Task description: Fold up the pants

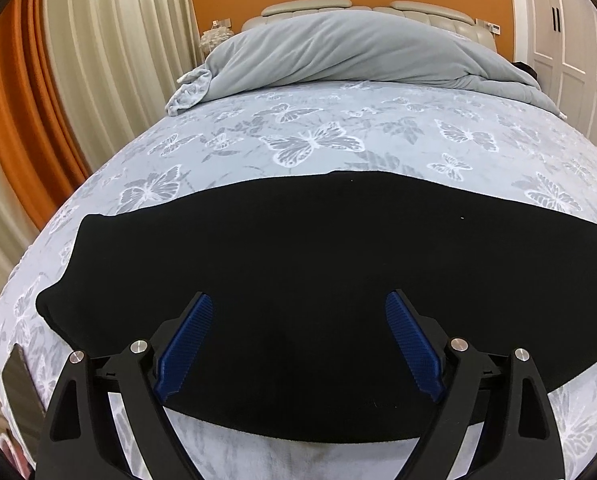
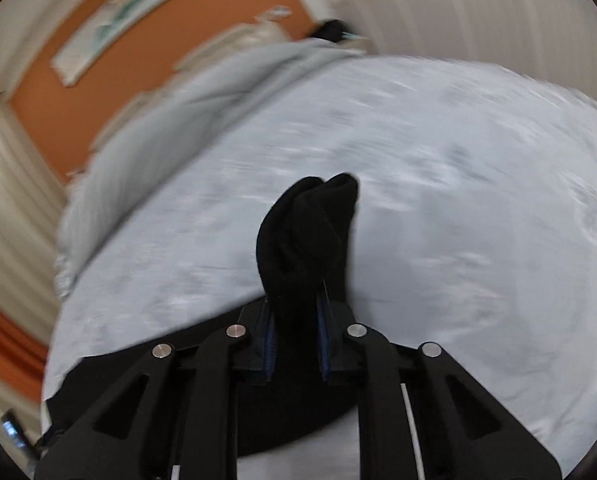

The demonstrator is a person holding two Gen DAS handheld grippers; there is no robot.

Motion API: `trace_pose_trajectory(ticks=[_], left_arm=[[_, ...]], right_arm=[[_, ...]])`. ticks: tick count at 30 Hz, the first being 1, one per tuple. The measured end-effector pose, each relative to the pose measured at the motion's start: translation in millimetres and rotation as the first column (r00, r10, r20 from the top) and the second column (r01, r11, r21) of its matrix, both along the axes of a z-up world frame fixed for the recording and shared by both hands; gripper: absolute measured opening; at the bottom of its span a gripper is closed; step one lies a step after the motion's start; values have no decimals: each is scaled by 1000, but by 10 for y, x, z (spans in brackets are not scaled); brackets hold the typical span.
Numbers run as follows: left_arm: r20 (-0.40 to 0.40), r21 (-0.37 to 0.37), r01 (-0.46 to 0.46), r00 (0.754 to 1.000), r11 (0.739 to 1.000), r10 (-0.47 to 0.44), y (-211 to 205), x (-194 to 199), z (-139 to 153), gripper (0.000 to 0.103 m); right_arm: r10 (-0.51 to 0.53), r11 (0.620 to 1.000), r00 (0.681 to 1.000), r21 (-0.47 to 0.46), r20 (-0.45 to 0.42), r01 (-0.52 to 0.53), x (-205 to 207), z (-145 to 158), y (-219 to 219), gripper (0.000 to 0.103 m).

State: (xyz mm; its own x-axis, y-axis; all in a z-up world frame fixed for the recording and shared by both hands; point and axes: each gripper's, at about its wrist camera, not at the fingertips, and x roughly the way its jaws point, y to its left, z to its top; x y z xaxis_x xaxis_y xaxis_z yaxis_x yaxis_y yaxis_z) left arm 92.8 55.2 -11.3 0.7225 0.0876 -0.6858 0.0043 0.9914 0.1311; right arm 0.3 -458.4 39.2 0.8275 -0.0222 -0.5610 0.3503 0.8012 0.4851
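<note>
Pants (image 1: pixel 298 280), black, lie flat on the bed (image 1: pixel 338 128), long axis running left-right across the left wrist view, near the bed's front edge. One end shows at far left of that view; the other runs out of frame at right. No leg or waistband detail readable, fabric too dark.

Left gripper (image 1: pixel 298 344) hovers over the near edge of the pants, jaws spread wide, blue pads (image 1: pixel 186 344) either side of the cloth, holding nothing. Whether the pads touch the fabric, cannot tell.

Right gripper (image 2: pixel 298 340) has jaws closed nearly together on a bunch of the black fabric; the pinched wad sticks up past the tips toward the bed's far side. View is motion-blurred, so this hand looks to be mid-move, likely carrying one end over for the fold. More black cloth trails below and left of the jaws.

Judgement: the right hand is doing the fold; the left is nearer the flat part and placed to pin or grab the near edge.

Blanket (image 1: pixel 358 52) heaped at the headboard, well apart from the pants.
</note>
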Motion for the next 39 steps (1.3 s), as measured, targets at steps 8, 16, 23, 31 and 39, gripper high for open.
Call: trace_pose_trajectory(ticks=[8, 16, 23, 31, 39], left_arm=[[-23, -20, -22, 999, 1000, 22, 113, 46, 16, 86], [-49, -107, -175, 984, 979, 171, 850, 31, 242, 86], [-71, -205, -407, 913, 890, 401, 1814, -34, 356, 86], [-60, -213, -295, 955, 932, 289, 1502, -38, 380, 86], [-104, -267, -263, 964, 927, 244, 1473, 118, 245, 86]], right_arm=[[314, 948, 947, -66, 68, -310, 555, 464, 1425, 15], [373, 916, 928, -160, 7, -367, 718, 424, 1968, 15], [379, 907, 925, -185, -31, -378, 666, 415, 2054, 15], [532, 788, 825, -246, -192, -565, 837, -80, 2988, 15], [581, 752, 777, -205, -241, -626, 616, -336, 2889, 53]])
